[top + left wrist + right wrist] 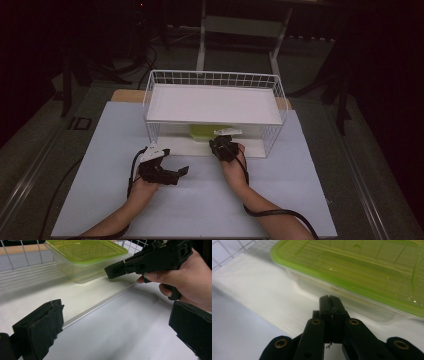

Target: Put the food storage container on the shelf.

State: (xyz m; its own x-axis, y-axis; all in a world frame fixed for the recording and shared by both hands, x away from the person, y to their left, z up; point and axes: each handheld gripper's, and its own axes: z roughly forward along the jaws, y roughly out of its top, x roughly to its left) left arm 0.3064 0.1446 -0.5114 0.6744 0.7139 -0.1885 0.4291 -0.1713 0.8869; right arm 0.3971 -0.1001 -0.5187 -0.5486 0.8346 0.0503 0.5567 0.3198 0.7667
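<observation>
Just ahead of the right gripper (329,298), its jaws pressed together on nothing, sits a light, slick, stiff plastic box (352,272); grip under the lid's rim. The left gripper (110,322) gapes wide, empty.

No readable text, label, brand or number on anything in view
</observation>
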